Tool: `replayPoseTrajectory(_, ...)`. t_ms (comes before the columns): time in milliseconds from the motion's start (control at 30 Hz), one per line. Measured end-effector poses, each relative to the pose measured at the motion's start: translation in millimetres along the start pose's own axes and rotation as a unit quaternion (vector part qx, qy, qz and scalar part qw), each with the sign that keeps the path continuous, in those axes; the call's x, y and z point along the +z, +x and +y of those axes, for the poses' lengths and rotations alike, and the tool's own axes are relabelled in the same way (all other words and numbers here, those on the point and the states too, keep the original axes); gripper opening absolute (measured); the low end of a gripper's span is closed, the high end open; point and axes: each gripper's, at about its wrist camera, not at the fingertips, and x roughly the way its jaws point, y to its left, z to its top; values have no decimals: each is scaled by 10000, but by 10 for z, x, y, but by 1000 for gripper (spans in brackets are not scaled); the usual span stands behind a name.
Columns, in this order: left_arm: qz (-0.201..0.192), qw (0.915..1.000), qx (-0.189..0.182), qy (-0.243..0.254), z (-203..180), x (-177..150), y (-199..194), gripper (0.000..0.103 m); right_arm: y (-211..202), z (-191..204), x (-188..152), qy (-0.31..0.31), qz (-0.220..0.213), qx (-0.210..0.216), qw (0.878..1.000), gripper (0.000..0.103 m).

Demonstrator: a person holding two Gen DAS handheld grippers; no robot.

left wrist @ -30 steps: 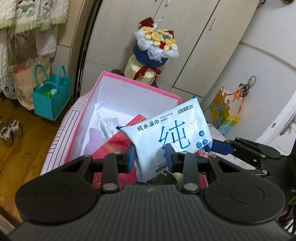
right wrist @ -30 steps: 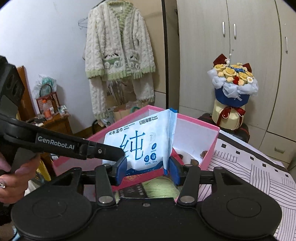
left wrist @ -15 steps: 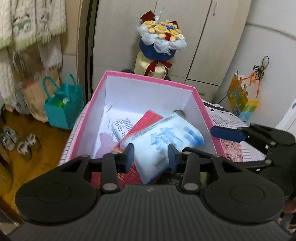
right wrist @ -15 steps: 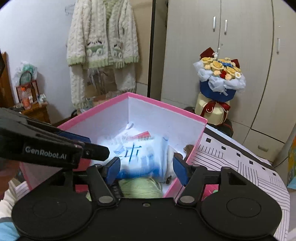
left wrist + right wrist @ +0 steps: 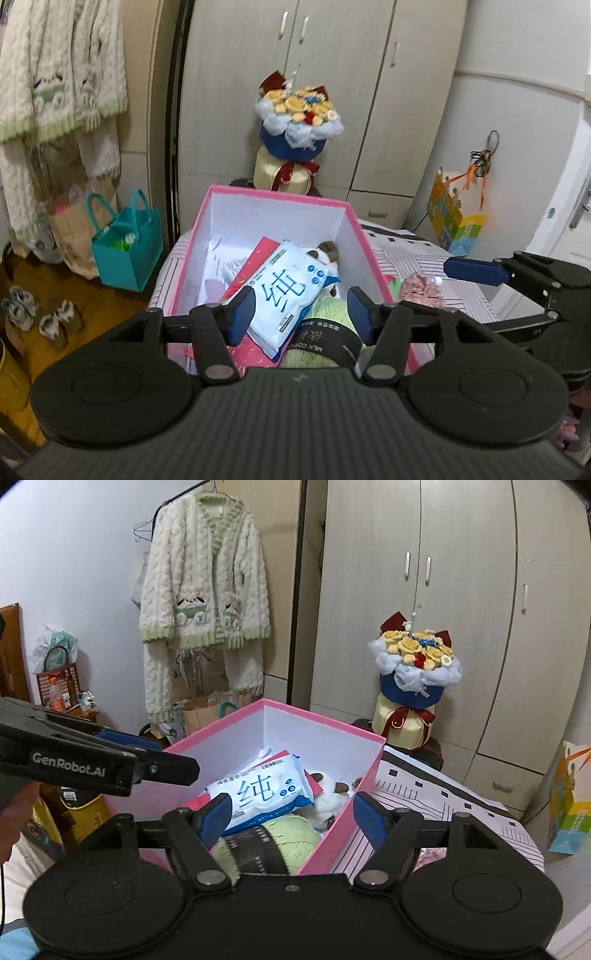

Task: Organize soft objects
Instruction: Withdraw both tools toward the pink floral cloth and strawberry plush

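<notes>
Pink box holds the wipes pack; both sets of jaws opening, nothing gripped.

Nearest: left gripper (image 5: 300, 310) and right gripper (image 5: 290, 818), each with jaws parted and still widening, pads clear of any item, poised over the near end of the pink box (image 5: 334, 727). Inside, green yarn ball (image 5: 293, 836) with a black band sits at the near end; light-blue wipes pack (image 5: 260, 792) lies flat, partly over the yarn and a red packet (image 5: 258, 254). White-and-brown plush toy (image 5: 330, 794) lies beside the pack. The box rests on a striped bed (image 5: 443, 797). Farther back: flower bouquet (image 5: 415, 664), wardrobe (image 5: 461, 590), knitted cardigan (image 5: 203, 583) on a hanger.
</notes>
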Motion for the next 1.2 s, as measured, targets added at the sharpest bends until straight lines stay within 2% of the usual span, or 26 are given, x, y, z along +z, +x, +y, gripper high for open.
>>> replayPoseTrajectory(333,-287,9990,-58,349,-273,-103,-605,60,-562,224,-37,-182,-150,47,9997,81)
replayPoseTrajectory(433,-346,9983,-97,450,-389,-163,-759,62,-732,230,-83,-193,-194,61,9996,82)
replayPoseTrajectory(500,-374,9978,-151,518,-465,-195,-842,64,-840,228,-120,-214,-248,35,9995,87)
replayPoseTrajectory(700,-426,9958,-347,728,-691,-284,-1034,67,-1150,161,-251,-330,-319,-120,9989,87)
replayPoseTrajectory(933,-425,9936,-457,944,-956,-355,-1060,73,-1460,-71,-513,-333,-451,-389,9977,88)
replayPoseTrajectory(1067,-343,9926,-530,1033,-1102,-365,-934,79,-1508,-296,-658,-261,-517,-510,9970,89)
replayPoseTrajectory(1200,-205,9929,-639,986,-1218,-337,-693,79,-1443,-540,-793,-277,-484,-611,9966,89)
